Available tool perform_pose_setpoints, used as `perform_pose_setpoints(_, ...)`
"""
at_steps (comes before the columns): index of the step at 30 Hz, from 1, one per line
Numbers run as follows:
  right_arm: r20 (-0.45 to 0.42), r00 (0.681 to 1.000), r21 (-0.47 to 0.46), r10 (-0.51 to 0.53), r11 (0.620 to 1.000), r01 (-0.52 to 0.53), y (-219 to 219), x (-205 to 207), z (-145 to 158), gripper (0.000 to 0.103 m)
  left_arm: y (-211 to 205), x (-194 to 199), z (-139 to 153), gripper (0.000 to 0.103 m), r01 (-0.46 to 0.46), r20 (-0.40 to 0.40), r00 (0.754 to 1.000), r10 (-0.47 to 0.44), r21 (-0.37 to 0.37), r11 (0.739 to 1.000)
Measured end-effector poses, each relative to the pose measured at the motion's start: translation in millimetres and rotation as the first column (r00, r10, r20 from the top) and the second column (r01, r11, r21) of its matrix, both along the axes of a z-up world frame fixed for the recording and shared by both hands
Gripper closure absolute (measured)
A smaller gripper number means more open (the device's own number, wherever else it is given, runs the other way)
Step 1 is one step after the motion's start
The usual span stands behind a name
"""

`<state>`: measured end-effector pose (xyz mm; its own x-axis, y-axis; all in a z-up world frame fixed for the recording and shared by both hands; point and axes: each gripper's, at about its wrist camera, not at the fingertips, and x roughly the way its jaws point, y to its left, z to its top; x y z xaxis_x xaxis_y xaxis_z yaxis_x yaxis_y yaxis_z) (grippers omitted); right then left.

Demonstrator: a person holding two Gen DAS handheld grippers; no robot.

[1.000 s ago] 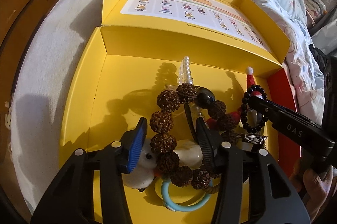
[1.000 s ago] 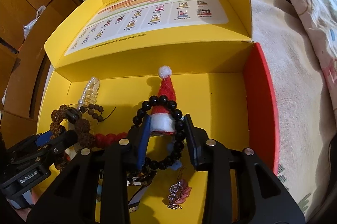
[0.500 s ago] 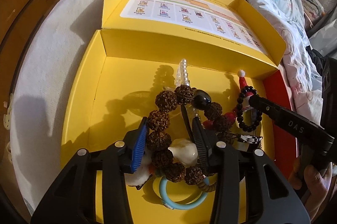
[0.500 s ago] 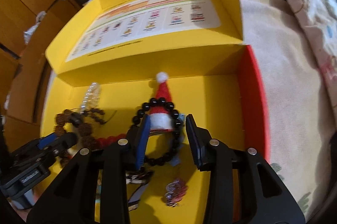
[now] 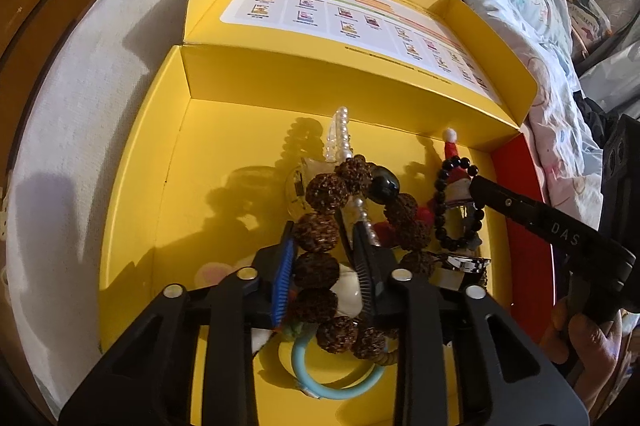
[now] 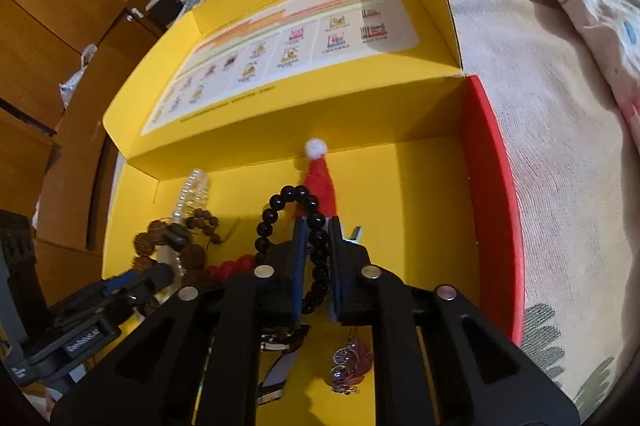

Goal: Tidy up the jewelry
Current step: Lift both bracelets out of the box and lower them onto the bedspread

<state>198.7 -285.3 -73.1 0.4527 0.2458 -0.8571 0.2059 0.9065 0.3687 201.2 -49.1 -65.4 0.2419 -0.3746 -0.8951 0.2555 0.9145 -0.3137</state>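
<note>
Brown seed bracelet [image 5: 320,222] clamped in left tongs [image 5: 325,238], inside yellow box [image 5: 132,185]. Black bead bracelet [image 6: 308,242] pinched in right tongs [image 6: 318,230], just in front of red Santa hat [image 6: 320,181]. Near by in box: pearl clip [image 5: 340,137], blue ring [image 5: 332,378], pink charm [image 6: 352,366]. Box on bed [image 6: 560,145].

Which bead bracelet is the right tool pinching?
The black bead bracelet, small shiny round beads, sits squeezed inside the right tool. The brown bumpy bracelet, with much bigger rough beads, is in the left tool instead.
</note>
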Motion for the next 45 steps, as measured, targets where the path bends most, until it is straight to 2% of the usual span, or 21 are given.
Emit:
perform_pose_setpoints(3, 0.008, 1.000, 0.016, 0.007, 1.000, -0.008, 2.4, -1.5, 1.9, 0.092, -1.6, -0.9, 1.2, 0.082, 0.008, 0.006, 1.000, -0.008, -0.001, 1.000)
perform_pose_setpoints(8, 0.010, 1.000, 0.020, -0.001, 1.000, 0.000, 2.9, -0.3, 0.3, 0.092, -0.1, 0.3, 0.6, 0.082, 0.004, -0.003, 1.000, -0.004, -0.017, 1.000)
perform_pose_setpoints(13, 0.042, 0.999, 0.024, 0.009, 1.000, -0.010, 3.5, -4.1, 12.5, 0.092, 2.6, -0.8, 6.7, 0.082, 0.005, 0.007, 1.000, -0.004, -0.031, 0.999)
perform_pose_setpoints(21, 0.123, 0.992, 0.046, 0.029, 0.998, -0.035, 15.2, -12.6, 44.7, 0.092, 3.8, -7.9, 35.5, 0.082, 0.014, 0.054, 0.998, -0.009, -0.079, 0.997)
perform_pose_setpoints(28, 0.160, 0.986, 0.040, 0.046, 0.998, -0.053, 26.1, -19.0, 64.2, 0.092, -1.5, -16.9, 59.7, 0.082, 0.035, 0.093, 0.995, -0.023, -0.124, 0.992)
perform_pose_setpoints(39, 0.218, 0.975, 0.046, 0.052, 0.997, -0.064, 35.9, -38.8, 96.5, 0.092, -1.9, -35.0, 90.0, 0.082, 0.040, 0.148, 0.989, -0.018, -0.148, 0.988)
perform_pose_setpoints(45, 0.249, 0.967, 0.050, 0.053, 0.996, -0.067, 40.9, -63.0, 120.6, 0.092, 6.2, -55.9, 118.1, 0.082, 0.042, 0.190, 0.982, -0.011, -0.157, 0.987)
